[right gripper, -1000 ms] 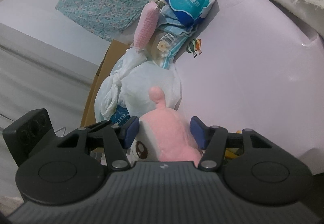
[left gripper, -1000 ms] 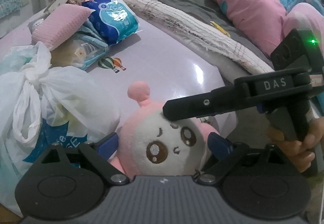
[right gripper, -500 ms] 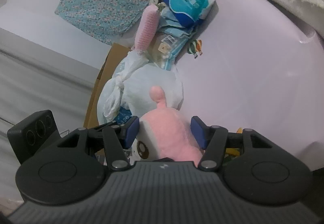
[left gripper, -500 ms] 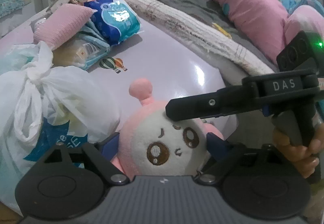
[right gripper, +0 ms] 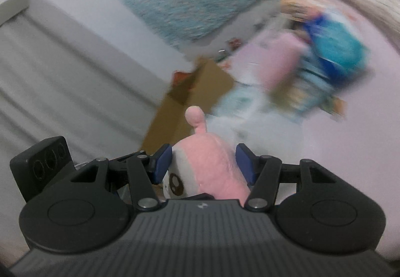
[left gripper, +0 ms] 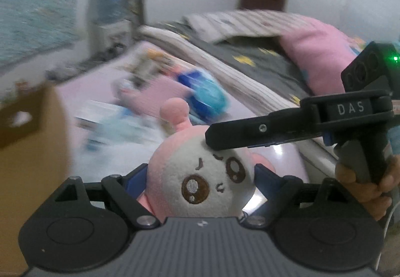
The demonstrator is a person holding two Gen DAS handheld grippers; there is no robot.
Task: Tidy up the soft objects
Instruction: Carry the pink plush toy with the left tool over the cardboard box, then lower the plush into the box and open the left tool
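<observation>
- Both grippers have risen with the plush toy [left gripper: 200, 177] since a second ago: the white tied bag that sat at lower left is gone from the left view, and a cardboard box [left gripper: 32, 131] now fills that edge.
- Left gripper [left gripper: 200, 178] pinches the toy at its sides, blue pads pressed into the pink-and-white head; the toy's body below the face is hidden behind the gripper housing.
- Right gripper [right gripper: 203, 160] clamps the same toy across the top of its head — in the left view its finger covers the toy's brow, and the toy's face is only half seen from the right view.
- Person's right hand [left gripper: 362, 184] is partly cut off at the frame edge.
- Beyond the toy everything is smeared by motion: a blue package [left gripper: 207, 94] and a pink bundle [right gripper: 282, 61] lie on the lilac bed surface [right gripper: 350, 142], their details unreadable.
- Farthest, a pink pillow [left gripper: 317, 51] and grey bedding — blurred too.
</observation>
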